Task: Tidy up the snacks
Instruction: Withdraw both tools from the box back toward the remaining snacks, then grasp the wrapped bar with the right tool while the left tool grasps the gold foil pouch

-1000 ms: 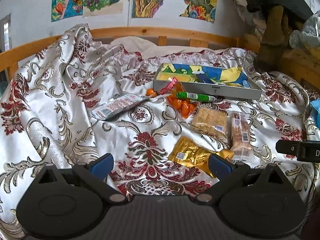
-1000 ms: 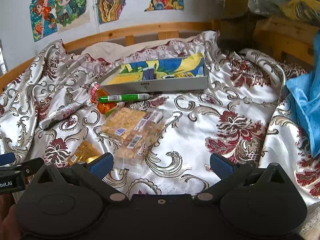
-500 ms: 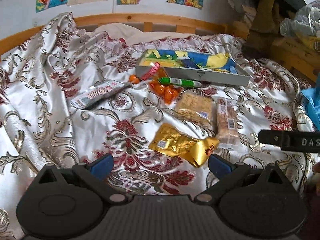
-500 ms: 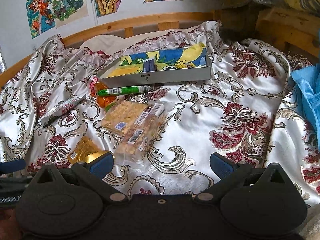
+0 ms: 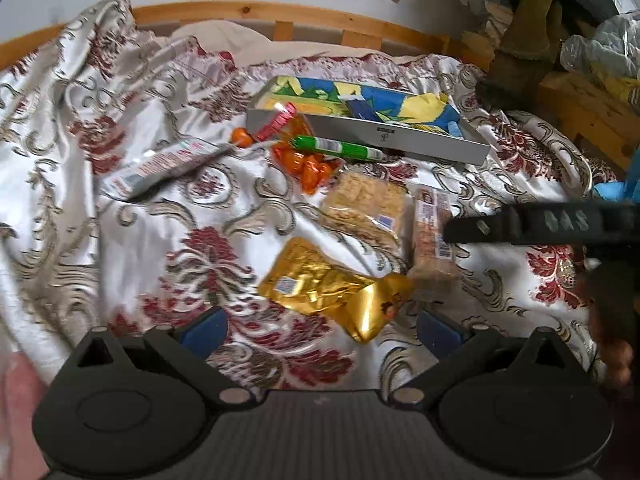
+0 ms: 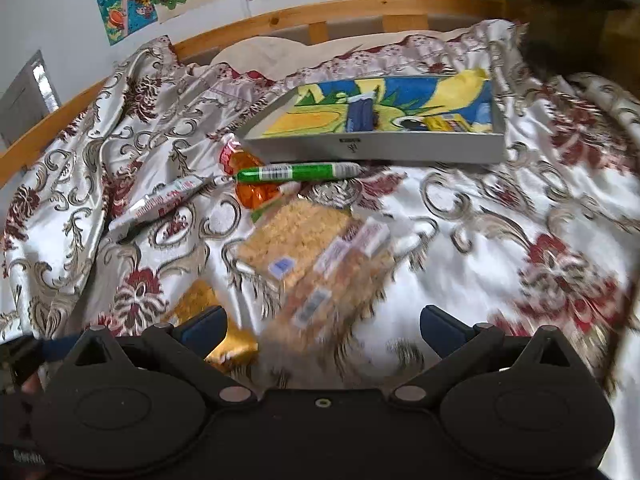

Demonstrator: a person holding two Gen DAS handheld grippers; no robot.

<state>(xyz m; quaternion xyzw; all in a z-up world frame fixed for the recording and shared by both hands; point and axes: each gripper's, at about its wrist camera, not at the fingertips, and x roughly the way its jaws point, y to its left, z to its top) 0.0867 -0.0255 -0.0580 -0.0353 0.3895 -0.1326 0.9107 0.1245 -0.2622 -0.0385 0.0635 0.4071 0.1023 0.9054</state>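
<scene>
Both tongs hang empty with jaws spread wide, the left gripper [image 5: 318, 326] above a gold pouch [image 5: 328, 286] and the right gripper [image 6: 322, 322] over a nut bar [image 6: 332, 284], apparently lining up first picks. Snacks lie loose on the bedspread [image 6: 500, 248], just short of the tray [image 6: 376, 148] likely meant to take them; a green tube [image 6: 298, 172] rests at its front wall.

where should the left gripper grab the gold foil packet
Grip the gold foil packet across its narrow width near the middle, coming straight down from above. It lies flat on the bedspread, long axis slanting toward the left gripper, which is open. The crumpled near end looks less secure.
</scene>
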